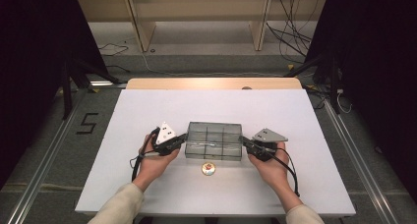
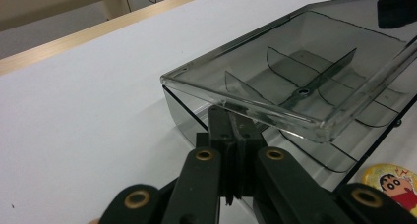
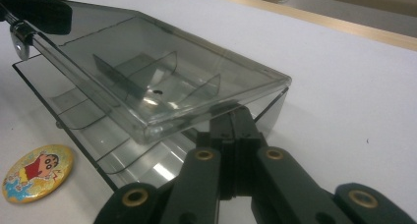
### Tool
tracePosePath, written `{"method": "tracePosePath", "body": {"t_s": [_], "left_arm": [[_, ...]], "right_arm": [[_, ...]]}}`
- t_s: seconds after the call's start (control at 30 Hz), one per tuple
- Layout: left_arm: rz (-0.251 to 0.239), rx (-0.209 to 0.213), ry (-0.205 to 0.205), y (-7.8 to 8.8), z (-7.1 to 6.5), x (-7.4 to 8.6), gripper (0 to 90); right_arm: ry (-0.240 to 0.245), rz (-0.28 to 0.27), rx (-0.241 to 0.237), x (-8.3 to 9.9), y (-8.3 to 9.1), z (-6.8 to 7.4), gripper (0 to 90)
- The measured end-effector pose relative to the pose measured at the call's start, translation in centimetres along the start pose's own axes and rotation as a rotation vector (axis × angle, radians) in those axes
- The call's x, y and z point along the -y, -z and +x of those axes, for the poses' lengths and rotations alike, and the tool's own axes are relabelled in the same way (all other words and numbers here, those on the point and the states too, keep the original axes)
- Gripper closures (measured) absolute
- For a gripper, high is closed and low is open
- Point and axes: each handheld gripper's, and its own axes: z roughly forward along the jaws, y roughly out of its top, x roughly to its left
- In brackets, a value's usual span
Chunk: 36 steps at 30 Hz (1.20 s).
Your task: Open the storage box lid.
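Observation:
A smoky clear plastic box (image 1: 214,140) with inner dividers sits mid-table, a person's hand at each end. Its lid (image 2: 295,71) is tilted up off the base. My left gripper (image 1: 183,138) is shut, jaws pressed together, tips tucked under the lid's left rim (image 2: 231,123). My right gripper (image 1: 244,143) is shut too, its tips under the lid's right rim (image 3: 233,121). Neither gripper has anything between its jaws. A round yellow cartoon badge (image 1: 208,169) lies flat on the table just in front of the box, and is seen as the badge (image 3: 37,172) from the right.
The white table top (image 1: 147,111) has a wooden strip (image 1: 211,83) along its far edge. Beyond it stand wooden shelf legs (image 1: 142,32) and loose cables (image 1: 290,37) on the floor. Black stands flank the table at both sides.

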Motion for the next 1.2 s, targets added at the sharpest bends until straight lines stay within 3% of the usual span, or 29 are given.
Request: {"method": "tracePosePath", "body": {"t_s": [1.2], "left_arm": [[0.002,-0.003,0.029,-1.5,0.7,-0.7,89.5]], "right_arm": [[0.0,0.006,0.036,-0.7,-1.4,-0.7,90.0]]}}
